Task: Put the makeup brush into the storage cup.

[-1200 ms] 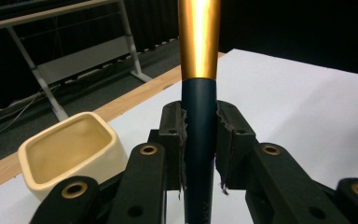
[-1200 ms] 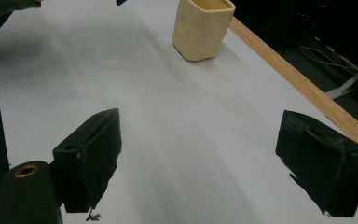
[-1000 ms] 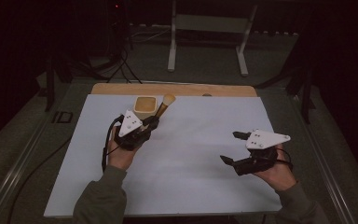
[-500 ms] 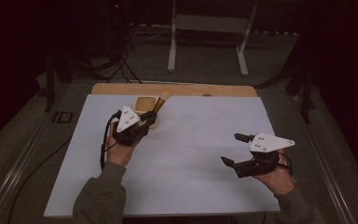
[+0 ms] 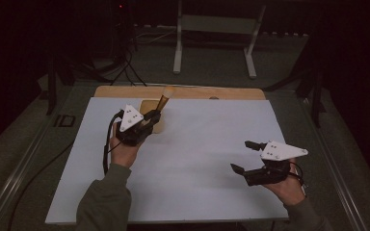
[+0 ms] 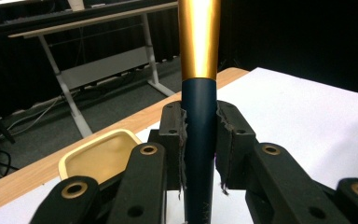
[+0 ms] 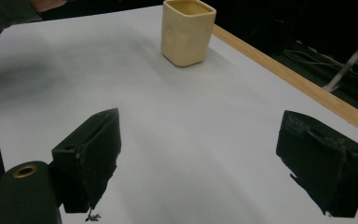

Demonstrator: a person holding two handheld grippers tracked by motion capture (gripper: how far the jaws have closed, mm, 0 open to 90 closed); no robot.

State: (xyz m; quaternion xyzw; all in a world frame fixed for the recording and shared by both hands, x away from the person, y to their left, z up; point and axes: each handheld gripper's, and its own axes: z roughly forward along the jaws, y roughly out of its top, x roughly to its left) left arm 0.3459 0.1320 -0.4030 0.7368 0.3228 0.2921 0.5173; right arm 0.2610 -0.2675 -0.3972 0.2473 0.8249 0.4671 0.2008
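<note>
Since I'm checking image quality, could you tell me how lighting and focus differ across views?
High view: dim, dark surroundings, the white table sheet brightest. Left gripper view: sharp navy-and-gold brush handle, glare on gold. Right gripper view: cream square cup slightly soft.

We see a brush (image 6: 199, 93) with glossy gold metal above a matt dark handle, a matt cream cup (image 7: 188, 31), and a wood-edged, paper-white surface (image 5: 212, 144).

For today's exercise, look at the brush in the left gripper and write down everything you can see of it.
The brush has a dark blue handle, a shiny gold metal collar above it and pale tan bristles at the tip. The left gripper is shut on the handle, both pads pressed against its sides. It tilts up and away from the person, above the cream cup at the far edge of the white sheet.
</note>
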